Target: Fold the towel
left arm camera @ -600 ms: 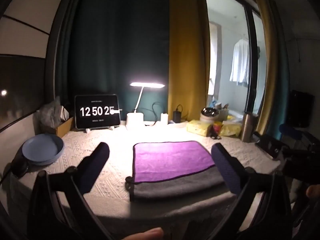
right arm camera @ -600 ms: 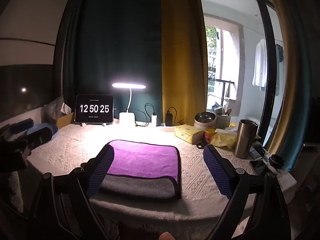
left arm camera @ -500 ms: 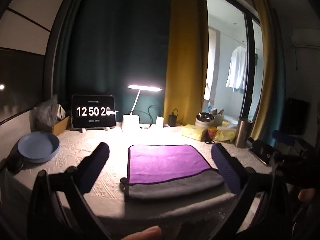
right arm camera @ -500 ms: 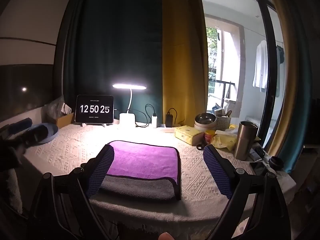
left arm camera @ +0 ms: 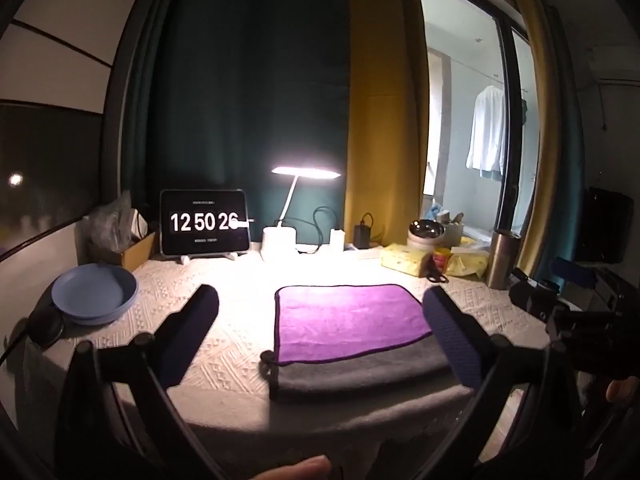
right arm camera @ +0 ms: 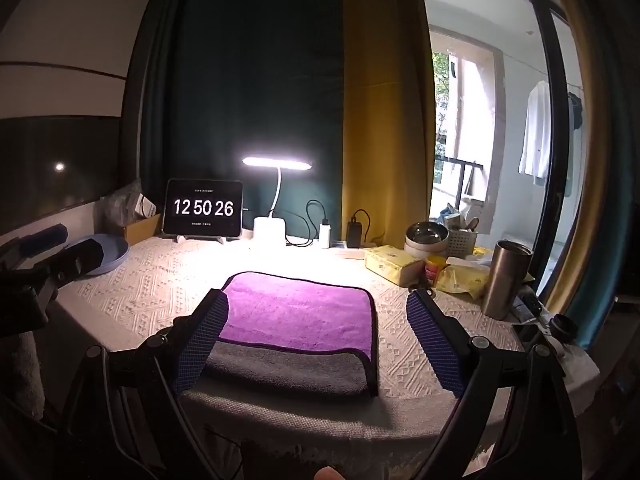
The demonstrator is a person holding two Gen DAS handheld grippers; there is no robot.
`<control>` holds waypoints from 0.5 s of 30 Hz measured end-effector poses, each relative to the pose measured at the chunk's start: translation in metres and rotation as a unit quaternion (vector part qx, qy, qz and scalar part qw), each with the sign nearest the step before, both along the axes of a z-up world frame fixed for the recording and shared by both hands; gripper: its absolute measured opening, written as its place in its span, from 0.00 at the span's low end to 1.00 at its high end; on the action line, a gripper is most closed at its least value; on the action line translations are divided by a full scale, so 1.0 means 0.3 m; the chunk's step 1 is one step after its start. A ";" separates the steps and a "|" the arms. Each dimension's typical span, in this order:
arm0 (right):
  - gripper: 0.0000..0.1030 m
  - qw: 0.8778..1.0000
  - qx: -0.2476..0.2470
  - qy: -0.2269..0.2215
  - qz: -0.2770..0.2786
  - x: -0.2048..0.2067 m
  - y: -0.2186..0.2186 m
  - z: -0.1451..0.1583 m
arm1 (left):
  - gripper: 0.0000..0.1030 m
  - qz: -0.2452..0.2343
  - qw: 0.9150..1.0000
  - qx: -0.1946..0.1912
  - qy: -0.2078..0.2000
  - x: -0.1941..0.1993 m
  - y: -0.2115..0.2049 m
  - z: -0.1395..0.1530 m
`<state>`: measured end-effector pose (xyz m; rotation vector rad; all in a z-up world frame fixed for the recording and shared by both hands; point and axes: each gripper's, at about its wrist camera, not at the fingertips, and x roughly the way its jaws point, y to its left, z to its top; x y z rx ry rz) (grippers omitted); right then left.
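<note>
the purple and grey folded microfibre towel lies on the white textured surface, both grippers' fingers apart and off it, so folding looks done unless another fold follows.

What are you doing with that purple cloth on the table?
A person holds a gripping tool in each hand, aimed at a towel on the table. The towel lies folded, purple side over grey. The left tool and the right tool are both open and hold nothing; neither touches the towel. A lamp lights it.
</note>
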<state>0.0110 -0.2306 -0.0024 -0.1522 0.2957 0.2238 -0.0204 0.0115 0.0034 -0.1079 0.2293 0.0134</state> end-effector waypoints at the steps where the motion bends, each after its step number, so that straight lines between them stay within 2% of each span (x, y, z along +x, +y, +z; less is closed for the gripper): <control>1: 0.90 1.000 0.000 0.000 -0.002 0.002 0.002 0.002 | 1.00 -0.001 1.000 0.000 0.002 0.005 0.001 0.000; 15: 0.90 1.000 0.003 0.005 -0.005 0.008 -0.003 0.003 | 1.00 0.002 1.000 -0.003 0.008 0.015 0.004 -0.016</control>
